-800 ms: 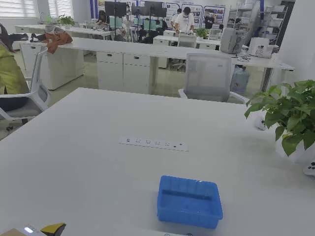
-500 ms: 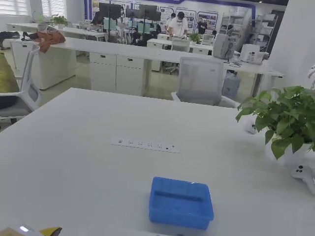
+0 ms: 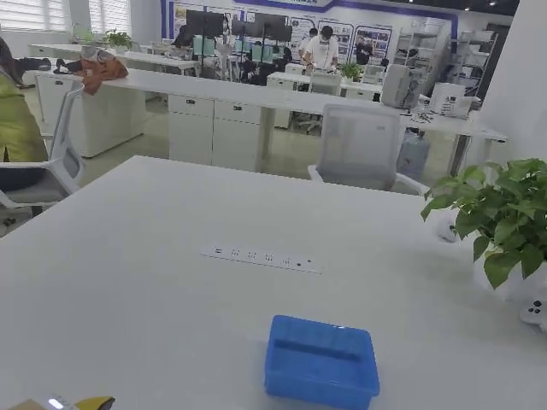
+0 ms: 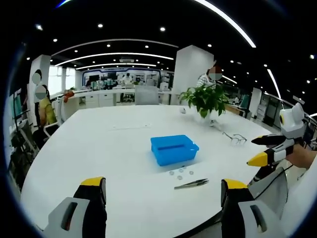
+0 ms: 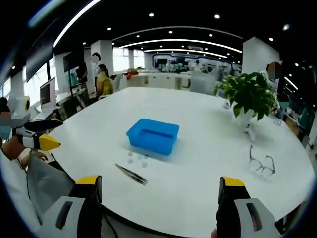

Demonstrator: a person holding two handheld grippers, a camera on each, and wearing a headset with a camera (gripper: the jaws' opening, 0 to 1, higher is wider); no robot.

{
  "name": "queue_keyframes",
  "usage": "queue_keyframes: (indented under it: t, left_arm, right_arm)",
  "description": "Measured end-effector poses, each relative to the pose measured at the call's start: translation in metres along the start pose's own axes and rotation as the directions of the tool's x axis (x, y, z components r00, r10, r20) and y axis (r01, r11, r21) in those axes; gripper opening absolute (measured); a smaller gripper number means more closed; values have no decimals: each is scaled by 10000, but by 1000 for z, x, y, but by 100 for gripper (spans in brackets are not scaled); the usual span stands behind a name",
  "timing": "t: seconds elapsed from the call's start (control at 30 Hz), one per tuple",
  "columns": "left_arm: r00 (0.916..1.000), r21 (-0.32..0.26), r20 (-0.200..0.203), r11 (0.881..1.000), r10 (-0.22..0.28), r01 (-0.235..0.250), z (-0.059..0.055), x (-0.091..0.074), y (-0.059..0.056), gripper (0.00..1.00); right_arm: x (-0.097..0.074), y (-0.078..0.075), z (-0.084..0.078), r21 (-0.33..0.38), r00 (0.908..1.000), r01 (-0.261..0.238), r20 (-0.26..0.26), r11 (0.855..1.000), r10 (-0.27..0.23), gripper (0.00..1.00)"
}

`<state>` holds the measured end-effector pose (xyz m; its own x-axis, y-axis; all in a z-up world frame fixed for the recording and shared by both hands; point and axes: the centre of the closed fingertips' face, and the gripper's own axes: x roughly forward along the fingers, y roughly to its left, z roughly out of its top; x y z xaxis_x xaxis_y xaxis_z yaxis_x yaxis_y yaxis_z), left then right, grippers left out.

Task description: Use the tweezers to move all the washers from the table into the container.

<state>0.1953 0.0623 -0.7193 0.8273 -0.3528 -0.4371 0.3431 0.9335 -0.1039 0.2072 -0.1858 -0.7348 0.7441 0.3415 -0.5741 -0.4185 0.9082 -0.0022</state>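
The blue container is seen on the white table in the head view. In the gripper views the washers are seen clustered just beside its near wall, with the tweezers laid flat close by. The left gripper and right gripper are held above the table edge, jaws spread wide and empty.

Open-plan office, white desks

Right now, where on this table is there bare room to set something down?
Bare tabletop lies between the blue container and the glasses, and between the socket strip and the container. Crowded: the container's near side, where washers and tweezers lie.
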Motion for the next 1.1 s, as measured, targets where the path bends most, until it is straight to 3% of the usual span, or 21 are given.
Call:
queue_keyframes:
  t: [0.27, 0.53, 0.73, 0.9, 0.97, 1.1]
  left_arm:
    - [9999, 198, -161, 9998, -4, 7, -2, 1, 3, 99]
    - [9992, 54, -401, 10000, -58, 61, -5, 6, 7, 99]
    - [9992, 359, -396, 9993, -104, 118, -2, 7, 11, 99]
    - [9974, 952, -623, 9946, -357, 415, -3, 11, 9, 85]
    - [9966, 1130, -684, 9921, -468, 543, -3, 14, 8, 85]
    - [9861, 1716, -1211, 9761, -1134, 1334, -6, 23, 1, 75]
  right_arm:
    - [3, 4, 1, -236, 9998, -193, -101, 9995, 191, 97]
    - [4, 5, 1, -260, 9998, -79, -181, 9996, 75, 97]
    - [7, 3, 0, -272, 9996, -26, -279, 9996, 18, 96]
    - [8, -1, 1, -445, 9993, 176, -327, 9989, -191, 96]
    - [8, -3, 0, -469, 9988, 222, -418, 9987, -242, 94]
    - [8, -7, 0, -400, 9986, 255, -449, 9989, -273, 94]
